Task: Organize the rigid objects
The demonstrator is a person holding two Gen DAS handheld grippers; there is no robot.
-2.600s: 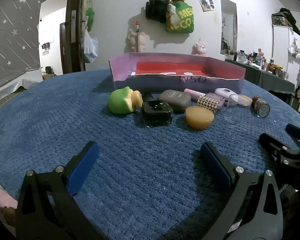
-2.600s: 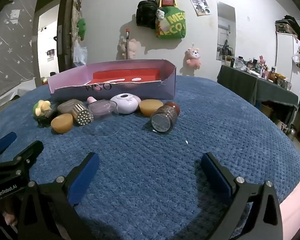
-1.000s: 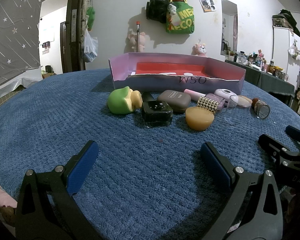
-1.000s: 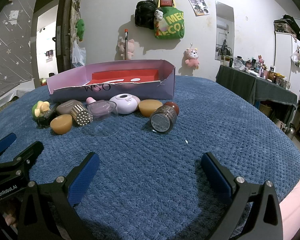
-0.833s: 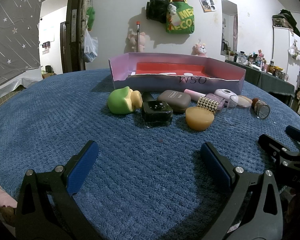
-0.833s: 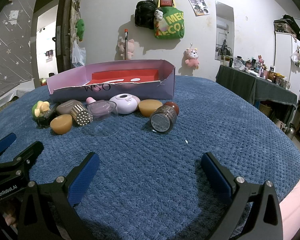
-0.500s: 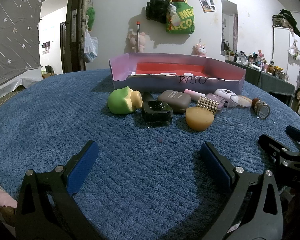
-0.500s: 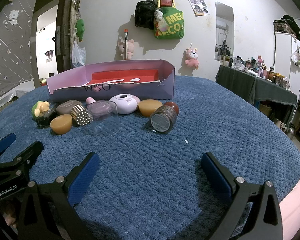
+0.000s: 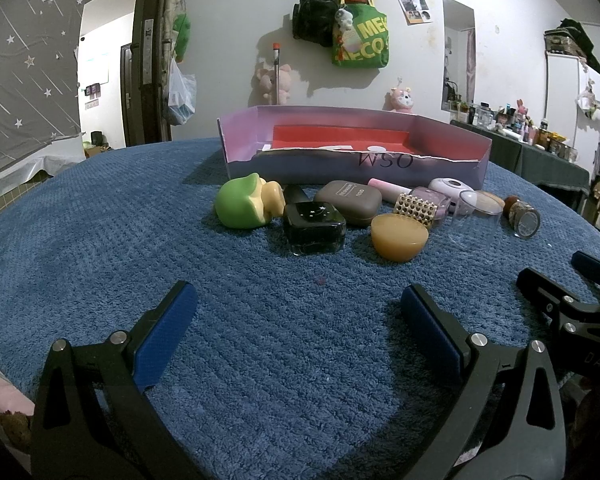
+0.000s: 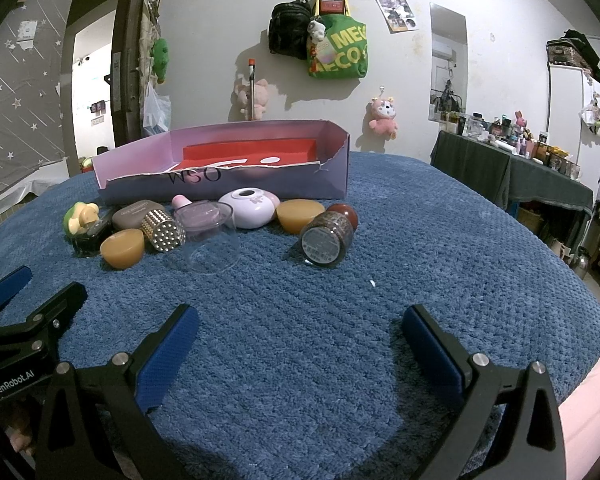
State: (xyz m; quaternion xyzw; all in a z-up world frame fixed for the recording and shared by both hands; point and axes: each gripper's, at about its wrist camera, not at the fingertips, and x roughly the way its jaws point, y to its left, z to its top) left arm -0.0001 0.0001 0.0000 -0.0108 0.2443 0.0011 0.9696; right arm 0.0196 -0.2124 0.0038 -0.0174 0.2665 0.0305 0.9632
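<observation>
Blue textured cloth covers the tabletop (image 9: 100,240), white wall with hanging bags and plush toys behind. Long shallow pink cardboard box with red inner bottom (image 9: 352,148) sits at the far side, "WSO" written on its front wall.

Row of small rigid objects lies just in front of the box — green-and-cream toy figure (image 9: 244,202) at the left end, black glossy square case (image 9: 314,228) beside it, grey-brown rounded case (image 9: 348,200) behind that. Amber half-dome soap-like piece (image 9: 398,236) touches a gold studded cylinder (image 9: 416,208). Clear glass cup (image 10: 210,236) lies on its side, pale lilac oval compact (image 10: 248,206) behind it, second amber dome (image 10: 300,210) next over, dark patterned jar with red cap (image 10: 328,232) on its side at the right end.

Left gripper (image 9: 298,320) — fingers spread wide, nothing between them, low over the cloth, well short of the row. Right gripper (image 10: 298,328) — same, fingers wide apart and empty, near the cloth in front of the jar.
</observation>
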